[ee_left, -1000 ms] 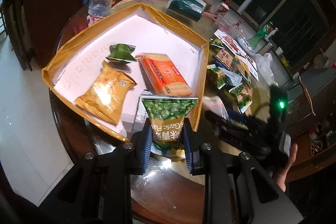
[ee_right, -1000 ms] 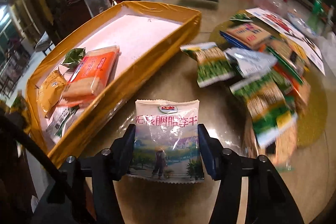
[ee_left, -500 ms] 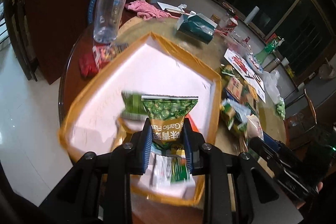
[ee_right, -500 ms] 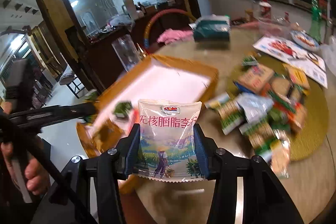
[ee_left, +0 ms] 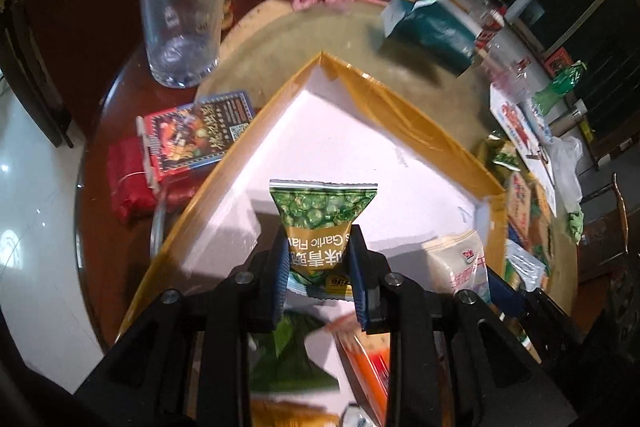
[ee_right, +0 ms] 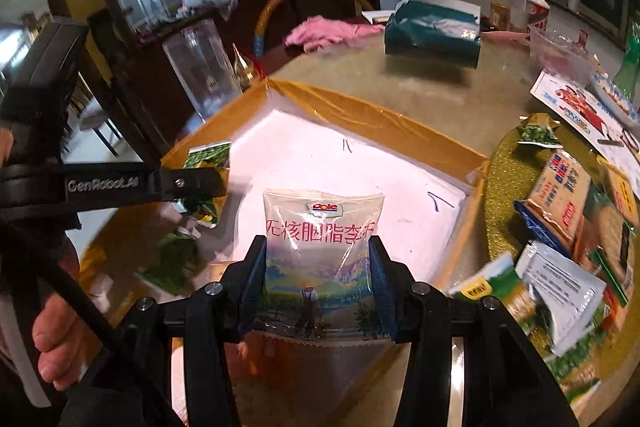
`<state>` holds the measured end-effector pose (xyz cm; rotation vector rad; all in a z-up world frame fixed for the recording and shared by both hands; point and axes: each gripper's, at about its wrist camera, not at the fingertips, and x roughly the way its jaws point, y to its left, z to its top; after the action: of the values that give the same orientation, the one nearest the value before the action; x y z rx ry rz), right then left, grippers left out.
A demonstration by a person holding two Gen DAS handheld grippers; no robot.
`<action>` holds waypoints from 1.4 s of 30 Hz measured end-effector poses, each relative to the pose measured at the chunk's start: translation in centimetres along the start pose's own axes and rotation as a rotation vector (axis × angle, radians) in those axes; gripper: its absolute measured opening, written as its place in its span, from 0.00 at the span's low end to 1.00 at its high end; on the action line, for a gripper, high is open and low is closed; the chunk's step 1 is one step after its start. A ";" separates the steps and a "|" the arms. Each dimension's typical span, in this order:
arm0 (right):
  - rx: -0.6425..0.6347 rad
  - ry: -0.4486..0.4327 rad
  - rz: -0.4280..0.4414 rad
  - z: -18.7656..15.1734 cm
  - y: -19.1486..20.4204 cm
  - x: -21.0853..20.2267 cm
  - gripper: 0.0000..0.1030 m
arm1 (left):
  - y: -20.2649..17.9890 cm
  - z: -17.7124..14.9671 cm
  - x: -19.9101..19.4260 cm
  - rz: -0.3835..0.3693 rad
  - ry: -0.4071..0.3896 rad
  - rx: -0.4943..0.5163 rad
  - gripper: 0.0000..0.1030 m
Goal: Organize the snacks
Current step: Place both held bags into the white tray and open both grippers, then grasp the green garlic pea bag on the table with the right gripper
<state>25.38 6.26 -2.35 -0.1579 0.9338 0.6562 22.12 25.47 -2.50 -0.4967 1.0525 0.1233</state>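
Since both packets hang over the yellow-walled tray point(ee_left: 404, 115) rather than resting in it, this reads as the carry-and-drop step of sorting snacks from the loose pile into the tray. The left gripper point(ee_left: 320, 267) is clamped tight on the green pea packet point(ee_left: 323, 211), pinched low on its body so the top seal stands up and the packet clears the tray wall; legible on it is "Garlic Fla…", upside down, plus Chinese characters I can't read at this angle. The right gripper point(ee_right: 318, 263) grips the pale Dole packet point(ee_right: 322, 227) by its side edges, pads pressing both edges, packet upright above the tray's white floor; the "Dole" logo reads clearly, with pink Chinese text beneath. The left tool's arm shows "GenRobot.AI" in the right wrist view. Already lying in the tray: a green packet point(ee_left: 288, 359) and an orange packet point(ee_left: 368, 359), both blurred. The unsorted snack pile point(ee_right: 568, 227) sits on the round table point(ee_right: 420, 91) just right of the tray. A clear glass point(ee_left: 182, 3) and a teal tissue pack point(ee_left: 430, 31) stand beyond the tray, untouched.
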 end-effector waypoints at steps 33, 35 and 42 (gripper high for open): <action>0.298 -0.212 0.126 -17.6 -12.9 -17.5 0.75 | -14.2 -18.5 -6.6 -0.092 -0.074 0.237 0.78; 0.312 -0.213 0.120 -17.3 -13.7 -17.3 0.75 | -14.7 -18.9 -6.5 -0.077 -0.069 0.247 0.78; 0.206 -0.182 0.092 -13.3 -14.8 -14.7 0.74 | -14.8 -19.4 -6.7 -0.058 -0.069 0.243 0.78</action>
<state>18.69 -17.54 -0.98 0.1274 0.8301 0.6434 8.16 4.66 0.43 -0.2999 0.9691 -0.0387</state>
